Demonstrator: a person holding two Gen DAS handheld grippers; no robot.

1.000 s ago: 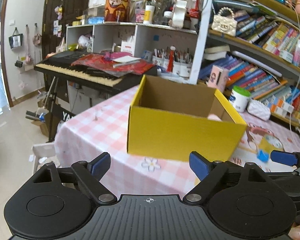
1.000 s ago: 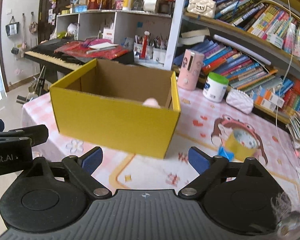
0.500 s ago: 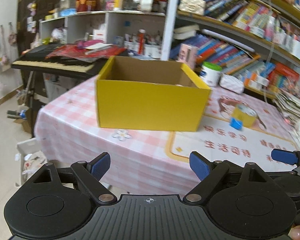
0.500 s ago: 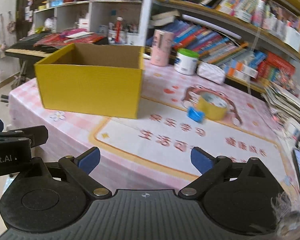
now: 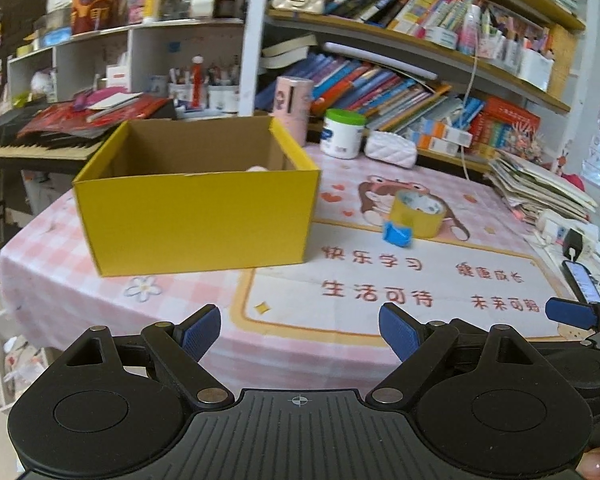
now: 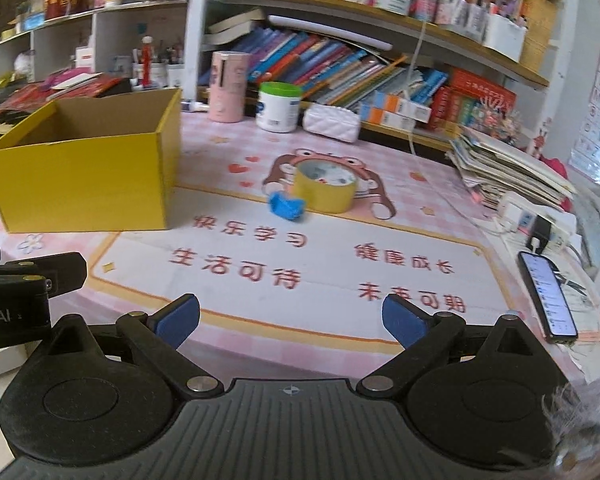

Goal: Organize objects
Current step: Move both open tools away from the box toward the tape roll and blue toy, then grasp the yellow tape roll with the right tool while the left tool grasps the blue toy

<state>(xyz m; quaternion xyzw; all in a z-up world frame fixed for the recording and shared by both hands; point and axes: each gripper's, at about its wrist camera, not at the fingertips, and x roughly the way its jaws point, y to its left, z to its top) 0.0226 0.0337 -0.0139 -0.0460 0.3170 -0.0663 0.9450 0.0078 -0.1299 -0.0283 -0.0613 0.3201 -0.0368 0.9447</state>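
An open yellow cardboard box (image 5: 196,216) (image 6: 84,184) stands on the left of the pink table; a pale pink item (image 5: 256,169) peeks over its near wall. A yellow tape roll (image 5: 420,214) (image 6: 325,190) lies on the mat to the box's right, with a small blue object (image 5: 397,235) (image 6: 286,206) touching its front. My left gripper (image 5: 300,332) is open and empty, back at the table's near edge. My right gripper (image 6: 291,316) is open and empty, also at the near edge, facing the tape roll.
A pink cylinder (image 6: 228,86), a green-lidded white jar (image 6: 278,107) and a white quilted pouch (image 6: 332,122) stand at the back. A phone (image 6: 546,294), a power strip and stacked papers (image 6: 508,170) sit right. Bookshelves rise behind; a keyboard (image 5: 28,148) is left.
Both grippers have pulled back from the yellow box and swung right, so the tape roll and blue object come into view. Both stay open and empty.
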